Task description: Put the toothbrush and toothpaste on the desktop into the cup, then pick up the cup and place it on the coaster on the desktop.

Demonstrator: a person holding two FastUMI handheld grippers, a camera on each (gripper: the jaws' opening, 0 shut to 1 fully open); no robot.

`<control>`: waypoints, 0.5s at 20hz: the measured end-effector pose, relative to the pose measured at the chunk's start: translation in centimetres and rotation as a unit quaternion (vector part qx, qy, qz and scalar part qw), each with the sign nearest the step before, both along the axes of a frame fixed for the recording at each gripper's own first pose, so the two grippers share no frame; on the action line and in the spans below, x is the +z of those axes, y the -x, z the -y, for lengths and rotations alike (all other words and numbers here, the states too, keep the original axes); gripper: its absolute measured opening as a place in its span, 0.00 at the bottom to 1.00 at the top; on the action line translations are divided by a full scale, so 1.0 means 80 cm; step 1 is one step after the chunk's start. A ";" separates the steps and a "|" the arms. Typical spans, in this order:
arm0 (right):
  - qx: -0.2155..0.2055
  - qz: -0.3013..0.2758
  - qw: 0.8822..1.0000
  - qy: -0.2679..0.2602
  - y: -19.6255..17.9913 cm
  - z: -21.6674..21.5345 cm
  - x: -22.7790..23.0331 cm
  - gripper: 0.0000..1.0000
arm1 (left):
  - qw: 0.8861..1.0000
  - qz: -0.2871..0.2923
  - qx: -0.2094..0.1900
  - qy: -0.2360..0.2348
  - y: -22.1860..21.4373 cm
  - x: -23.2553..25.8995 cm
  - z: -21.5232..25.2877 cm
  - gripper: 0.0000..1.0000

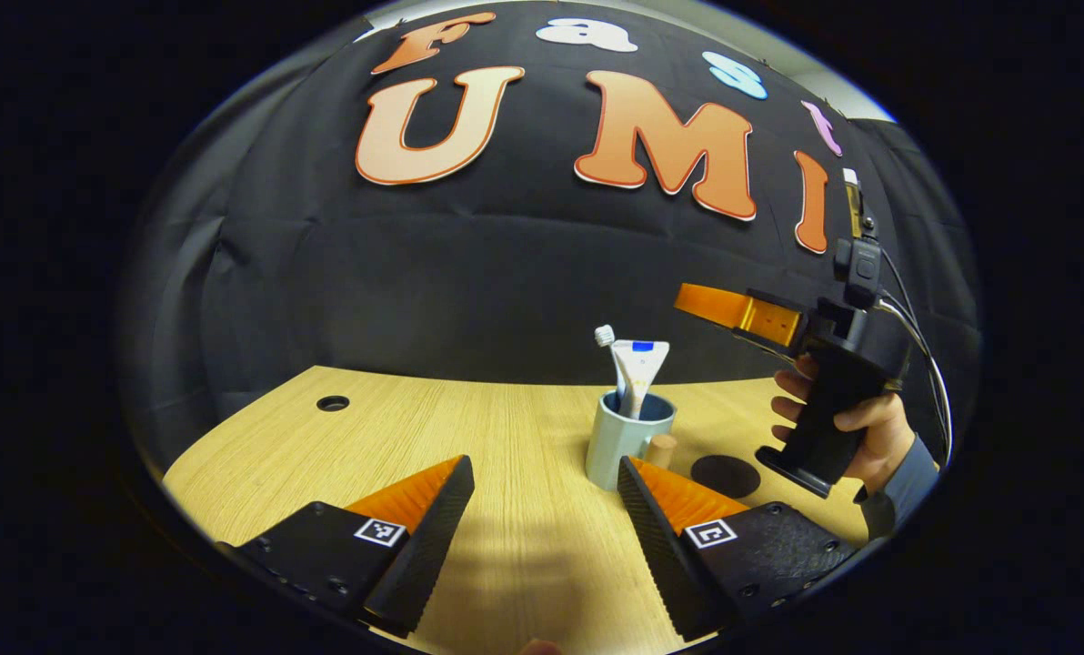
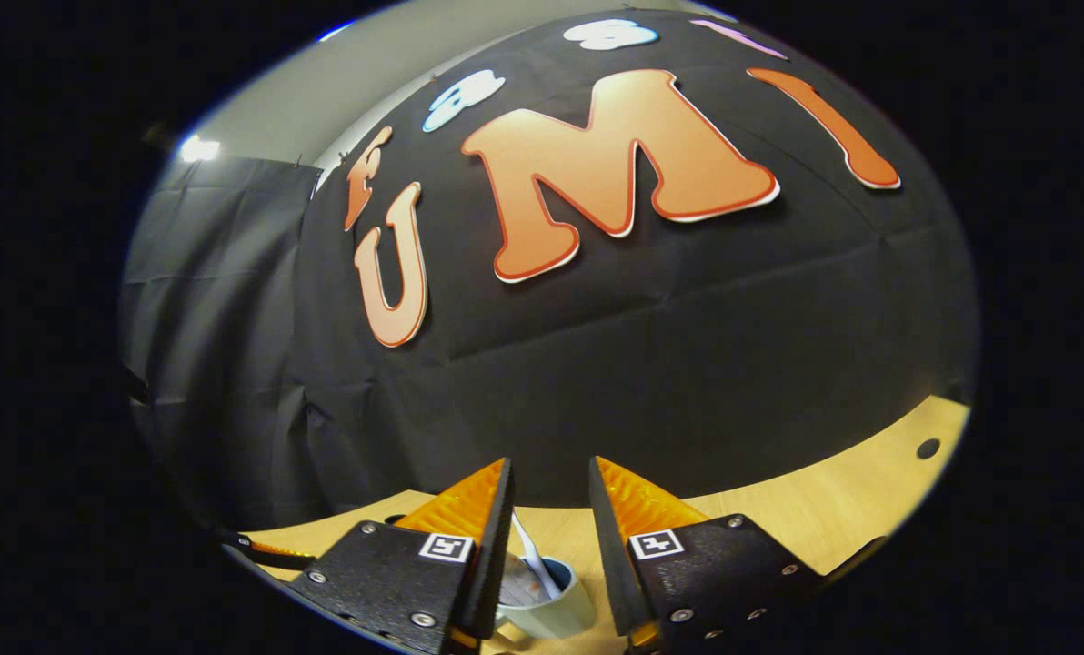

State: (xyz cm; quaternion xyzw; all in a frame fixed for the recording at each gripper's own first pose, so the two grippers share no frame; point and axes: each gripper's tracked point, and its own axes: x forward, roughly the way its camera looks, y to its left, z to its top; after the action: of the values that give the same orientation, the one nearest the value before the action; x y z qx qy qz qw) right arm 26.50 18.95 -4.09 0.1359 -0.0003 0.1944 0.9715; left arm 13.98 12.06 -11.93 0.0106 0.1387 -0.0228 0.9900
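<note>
Wood tabletop [image 1: 506,546] sat nearest, left tongs [image 1: 547,509] spread wide and empty. Beyond, cup [image 1: 622,441] held toothbrush [image 1: 606,338] and toothpaste [image 1: 637,368]; coaster [image 1: 726,476] just right. Right tongs [image 2: 549,537] hovered above the cup, narrowly parted, empty. Risk: a clumsy grab could tip the top-heavy cup.

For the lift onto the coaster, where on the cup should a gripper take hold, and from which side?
Grip the cup across its round body below the rim, coming in level from the left gripper, whose open fingers already face it. It stands upright with the toothbrush and toothpaste sticking out the top, so a top-down grasp looks blocked. The coaster lies just beside it.
</note>
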 end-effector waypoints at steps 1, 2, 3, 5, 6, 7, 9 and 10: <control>-0.001 0.002 1.000 0.010 0.009 0.006 0.003 0.58 | 1.000 0.001 -0.002 -0.001 -0.001 0.005 0.007 0.95; -0.002 0.002 1.000 0.016 0.017 0.013 0.008 0.62 | 1.000 0.002 -0.005 -0.004 -0.004 0.010 0.015 0.95; -0.002 0.003 1.000 0.019 0.026 0.019 0.014 0.72 | 1.000 0.001 -0.004 -0.008 -0.007 0.015 0.022 0.96; -0.004 0.006 1.000 0.026 0.044 0.032 0.024 0.81 | 1.000 -0.004 -0.001 -0.008 -0.014 0.022 0.032 0.98; -0.007 0.009 0.999 0.034 0.052 0.042 0.029 0.83 | 1.000 -0.008 -0.001 -0.001 -0.020 0.027 0.039 0.98; -0.012 0.013 0.999 0.043 0.060 0.052 0.034 0.86 | 1.000 -0.016 -0.004 0.009 -0.024 0.029 0.047 0.98; -0.019 0.015 0.998 0.053 0.076 0.071 0.044 0.88 | 0.999 -0.032 -0.015 0.026 -0.035 0.037 0.068 0.97; -0.020 0.013 0.998 0.058 0.085 0.079 0.049 0.89 | 0.999 -0.041 -0.023 0.027 -0.040 0.039 0.078 0.97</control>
State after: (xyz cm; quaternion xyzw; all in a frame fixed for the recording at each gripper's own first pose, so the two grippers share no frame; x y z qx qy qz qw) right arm 19.74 12.63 -0.19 0.0764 -0.0046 0.1763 0.9814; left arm 17.15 5.86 -8.80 -0.0138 0.1787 -0.0499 0.9825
